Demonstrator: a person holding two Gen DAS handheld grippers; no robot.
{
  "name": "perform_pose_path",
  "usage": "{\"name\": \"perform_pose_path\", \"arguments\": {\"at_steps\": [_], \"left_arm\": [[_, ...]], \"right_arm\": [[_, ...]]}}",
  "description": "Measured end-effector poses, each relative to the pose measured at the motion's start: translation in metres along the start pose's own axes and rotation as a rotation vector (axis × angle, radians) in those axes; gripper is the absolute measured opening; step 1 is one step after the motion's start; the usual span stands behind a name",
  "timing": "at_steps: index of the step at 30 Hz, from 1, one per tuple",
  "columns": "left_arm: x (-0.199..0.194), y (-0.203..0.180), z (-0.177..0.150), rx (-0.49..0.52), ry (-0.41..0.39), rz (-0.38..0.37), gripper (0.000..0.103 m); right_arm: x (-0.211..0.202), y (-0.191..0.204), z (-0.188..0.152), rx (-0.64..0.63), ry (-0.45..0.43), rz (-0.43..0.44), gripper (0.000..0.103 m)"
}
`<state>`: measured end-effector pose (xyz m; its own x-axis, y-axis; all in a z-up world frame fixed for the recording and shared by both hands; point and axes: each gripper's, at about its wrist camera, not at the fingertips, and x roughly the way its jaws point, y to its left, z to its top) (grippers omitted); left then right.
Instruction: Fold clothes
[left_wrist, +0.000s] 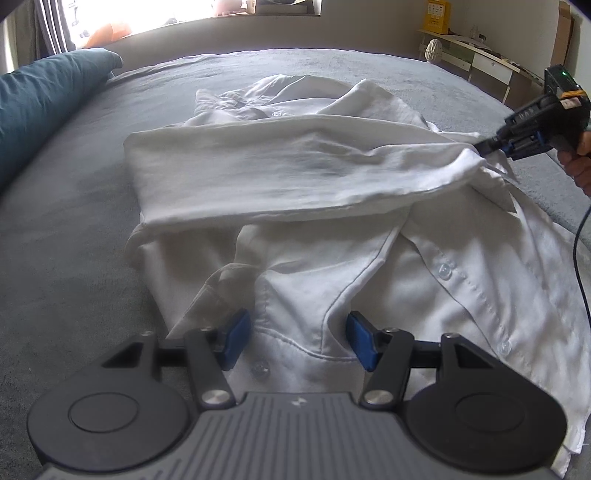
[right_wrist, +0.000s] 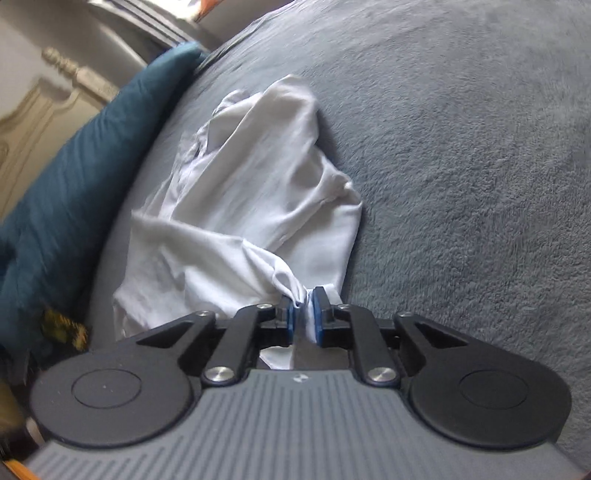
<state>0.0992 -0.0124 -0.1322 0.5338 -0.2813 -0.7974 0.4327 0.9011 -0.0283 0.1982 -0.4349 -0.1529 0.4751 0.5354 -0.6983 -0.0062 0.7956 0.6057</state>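
White shirt (left_wrist: 295, 177) fabric bunched between right gripper (right_wrist: 305, 318) pads, pinched tight; sleeve stretched across shirt body ahead of left gripper (left_wrist: 299, 339). Left jaws wide apart, straddling collar area, buttons just beside. Shirt crumpled, on grey bed (left_wrist: 66, 266); teal pillow (left_wrist: 44, 107) far left.

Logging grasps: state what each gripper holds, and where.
Right gripper pinches the white shirt by its sleeve end; left gripper is open, holding nothing.

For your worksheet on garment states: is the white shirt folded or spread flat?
Partly folded: the white shirt has one sleeve drawn across its body.
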Motion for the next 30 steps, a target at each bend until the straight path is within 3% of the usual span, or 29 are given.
{"name": "perform_pose_path", "arguments": {"at_steps": [2,4,9,11,16,18,19,20,22,26,30], "left_arm": [[-0.002,0.000,-0.001,0.000,0.000,0.001,0.060],[-0.004,0.001,-0.002,-0.003,-0.001,0.002,0.060],[-0.002,0.003,-0.003,-0.017,0.005,0.001,0.060],[-0.002,0.002,-0.002,-0.018,0.005,0.000,0.060],[-0.003,0.002,-0.003,-0.025,0.001,0.002,0.060],[-0.004,0.002,-0.004,-0.031,0.000,0.001,0.060],[-0.005,0.003,-0.004,-0.032,0.001,-0.001,0.060],[-0.006,0.003,-0.005,-0.032,0.001,-0.002,0.061],[-0.008,0.004,-0.006,-0.034,0.002,-0.005,0.061],[-0.012,0.006,-0.007,-0.036,0.004,-0.012,0.061],[-0.016,0.008,-0.009,-0.040,0.007,-0.019,0.061]], "right_arm": [[-0.007,-0.001,0.001,0.016,-0.046,-0.007,0.027],[-0.020,0.009,-0.002,-0.040,-0.115,-0.016,0.030],[-0.043,0.057,-0.032,-0.346,-0.195,-0.039,0.046],[-0.040,0.078,-0.053,-0.500,-0.186,-0.072,0.051],[0.001,0.114,-0.099,-0.820,-0.063,-0.218,0.051],[0.018,0.116,-0.111,-0.896,-0.030,-0.290,0.048],[0.026,0.116,-0.116,-0.925,-0.014,-0.326,0.041],[0.029,0.116,-0.118,-0.944,-0.012,-0.348,0.023],[0.026,0.120,-0.117,-0.962,-0.019,-0.379,0.003],[-0.001,0.130,-0.110,-1.045,-0.036,-0.381,0.003],[0.001,0.128,-0.118,-1.052,0.115,-0.283,0.007]]}}
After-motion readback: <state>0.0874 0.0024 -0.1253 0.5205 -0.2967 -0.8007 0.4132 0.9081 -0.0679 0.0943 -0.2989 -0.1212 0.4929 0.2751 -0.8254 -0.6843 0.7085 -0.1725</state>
